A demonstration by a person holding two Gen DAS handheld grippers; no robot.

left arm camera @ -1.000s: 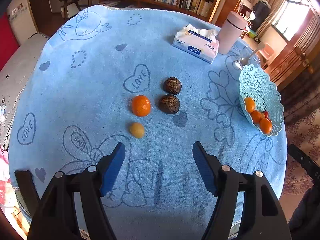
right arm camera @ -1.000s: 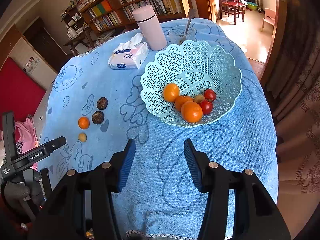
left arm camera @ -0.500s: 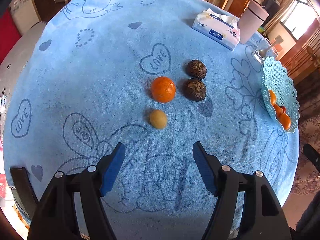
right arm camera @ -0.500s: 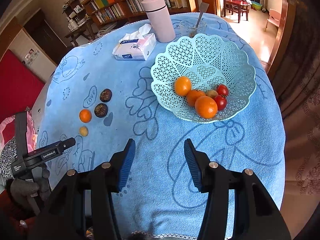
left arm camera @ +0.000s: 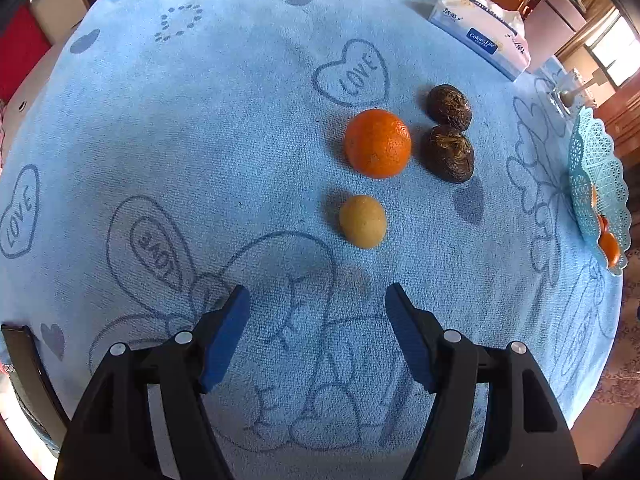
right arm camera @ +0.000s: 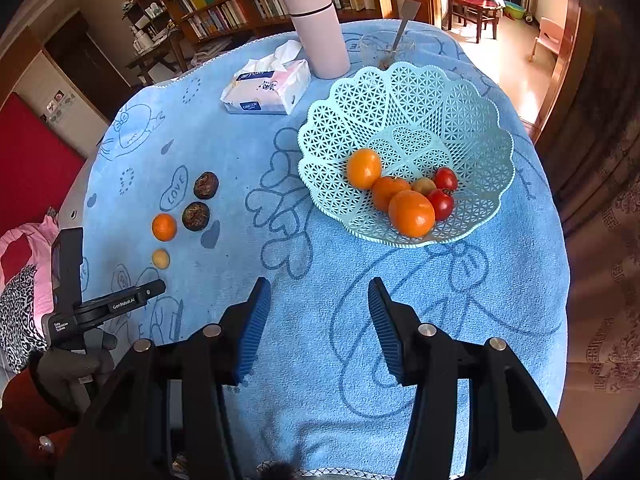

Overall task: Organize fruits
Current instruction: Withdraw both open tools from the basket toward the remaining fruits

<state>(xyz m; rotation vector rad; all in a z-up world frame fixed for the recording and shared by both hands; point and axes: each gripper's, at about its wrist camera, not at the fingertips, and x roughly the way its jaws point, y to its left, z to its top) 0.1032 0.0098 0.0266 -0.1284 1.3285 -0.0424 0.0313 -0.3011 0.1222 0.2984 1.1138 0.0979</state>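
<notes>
Step in hand: pickup approach. Left gripper (left arm camera: 316,320), jaws apart, empty; yellow fruit (left arm camera: 363,221) lies at its 12 o'clock, orange (left arm camera: 377,143) beyond. Right gripper (right arm camera: 318,316) likewise apart, basket (right arm camera: 472,116) at 1 o'clock. Next: advance, straddle fruit, close.

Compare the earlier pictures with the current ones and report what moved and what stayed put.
The left gripper has advanced over the blue cloth toward the loose fruit; the small yellow fruit now lies just ahead of its open fingers. Nothing was grasped or released. The right gripper drifted slightly closer to the basket, still open and empty. The orange, both dark brown fruits and the basket's contents stayed where they were.
</notes>
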